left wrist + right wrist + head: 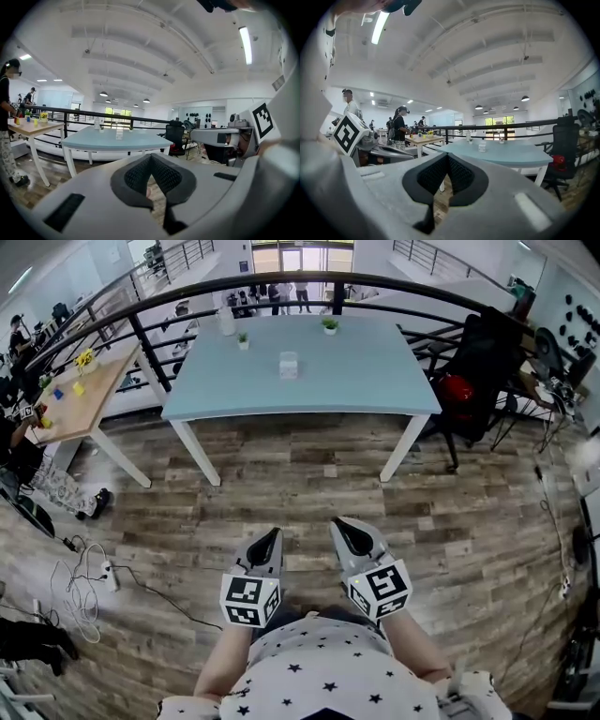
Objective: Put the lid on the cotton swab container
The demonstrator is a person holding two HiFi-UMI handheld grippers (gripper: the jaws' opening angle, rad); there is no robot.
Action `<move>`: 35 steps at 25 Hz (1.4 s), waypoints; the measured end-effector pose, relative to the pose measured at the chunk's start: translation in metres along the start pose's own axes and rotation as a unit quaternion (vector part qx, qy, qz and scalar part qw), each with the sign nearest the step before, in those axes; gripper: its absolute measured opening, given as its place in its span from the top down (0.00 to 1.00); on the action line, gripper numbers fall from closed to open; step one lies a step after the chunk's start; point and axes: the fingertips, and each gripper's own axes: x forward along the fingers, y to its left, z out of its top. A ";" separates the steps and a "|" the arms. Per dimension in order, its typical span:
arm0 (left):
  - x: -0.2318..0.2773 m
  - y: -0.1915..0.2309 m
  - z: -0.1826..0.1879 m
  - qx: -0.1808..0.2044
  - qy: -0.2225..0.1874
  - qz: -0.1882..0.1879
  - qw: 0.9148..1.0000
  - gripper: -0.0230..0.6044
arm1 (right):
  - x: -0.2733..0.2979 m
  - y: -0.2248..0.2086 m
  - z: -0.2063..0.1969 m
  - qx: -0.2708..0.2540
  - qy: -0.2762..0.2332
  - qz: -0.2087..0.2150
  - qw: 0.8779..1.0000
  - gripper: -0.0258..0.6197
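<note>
The person stands on the wood-plank floor (309, 474), well back from the pale blue bench (375, 381). The left hand-held gripper (270, 535) and the right hand-held gripper (344, 526) are held side by side in front of the body, both pointing toward the bench. On each, the jaws are pressed together with nothing between them.

The cotton swab container (289, 364), a small clear tub, sits near the middle of the bench, far from both grippers; from here I cannot tell whether its lid is on. Two small potted plants (330, 324) stand nearer the bench's far edge, by the black railing (141, 338). A black chair (483, 362) stands to the right.
</note>
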 end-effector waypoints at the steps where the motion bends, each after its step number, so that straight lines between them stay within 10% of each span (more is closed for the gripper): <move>1: -0.001 -0.002 -0.001 -0.001 -0.001 0.002 1.000 0.96 | -0.002 0.000 -0.001 0.000 0.001 0.002 1.000 0.95; 22: 0.009 -0.021 0.003 0.007 -0.004 0.011 1.000 0.95 | -0.013 -0.022 -0.006 0.019 -0.003 0.004 1.000 0.95; 35: 0.072 0.028 0.016 0.004 -0.005 -0.007 1.000 0.73 | 0.061 -0.055 -0.016 0.037 0.021 0.011 0.999 0.77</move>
